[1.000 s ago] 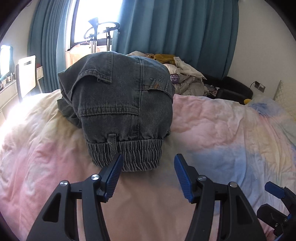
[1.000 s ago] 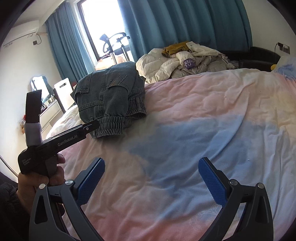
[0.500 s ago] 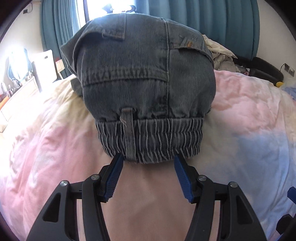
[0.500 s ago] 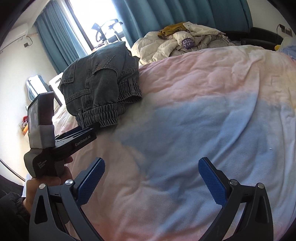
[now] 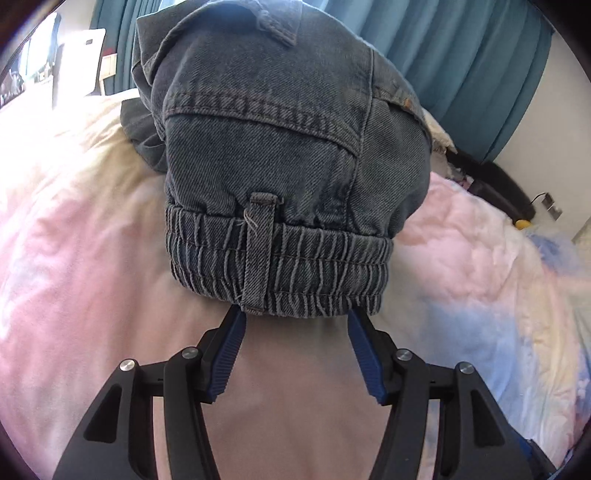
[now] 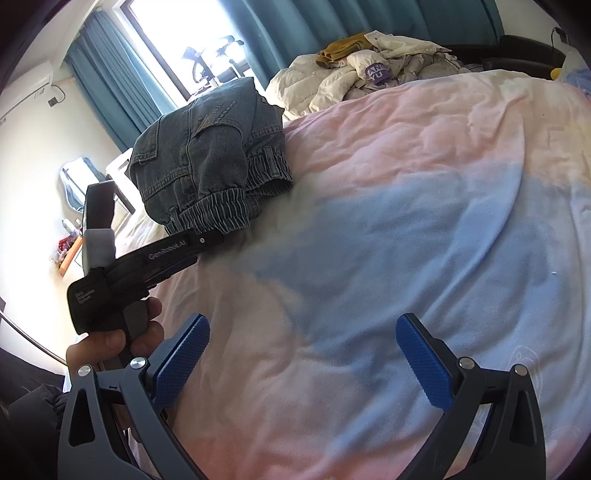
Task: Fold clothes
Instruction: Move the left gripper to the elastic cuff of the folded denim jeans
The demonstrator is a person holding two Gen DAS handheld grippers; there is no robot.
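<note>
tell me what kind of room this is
Most likely a bedroom: a bed under a pastel duvet, teal curtains at the window, and a heap of unfolded clothes beyond the denim jeans.

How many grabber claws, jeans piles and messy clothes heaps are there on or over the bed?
Grabber claws: 2, the left gripper and the right gripper
Jeans piles: 1, the denim jeans
Messy clothes heaps: 1, the pale heap of clothes at the far end of the bed
Total: 4
</note>
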